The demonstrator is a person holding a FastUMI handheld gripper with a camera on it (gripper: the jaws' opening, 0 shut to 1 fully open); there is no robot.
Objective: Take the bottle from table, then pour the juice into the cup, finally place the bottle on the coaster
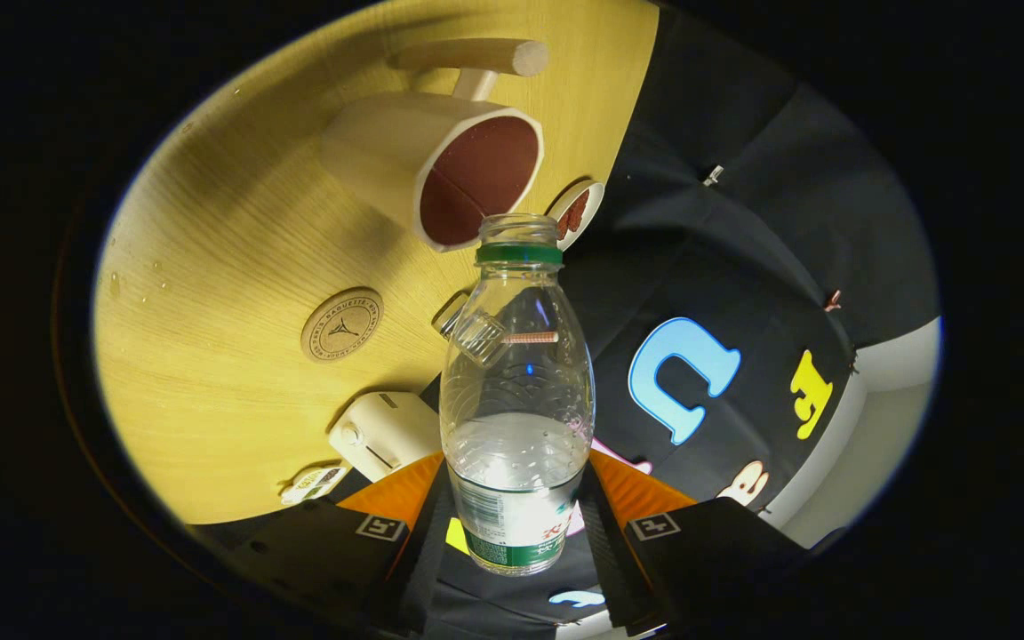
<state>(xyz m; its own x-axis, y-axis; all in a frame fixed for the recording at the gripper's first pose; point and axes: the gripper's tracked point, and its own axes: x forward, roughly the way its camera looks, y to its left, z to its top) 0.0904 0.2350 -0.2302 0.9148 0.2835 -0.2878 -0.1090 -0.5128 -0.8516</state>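
I'm pinching the bottle (pixel 516 391) between both fingers of my gripper (pixel 512 533). Its open mouth is sitting right at the cup (pixel 441 164) rim.

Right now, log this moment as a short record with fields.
gripper: gripper shut on the bottle, fingers on its lower body
bottle: clear bottle, cap off, tipped toward the cup, partly filled
cup: cup, dark red inside, just beyond the bottle's mouth
coaster: round coaster bare on the table
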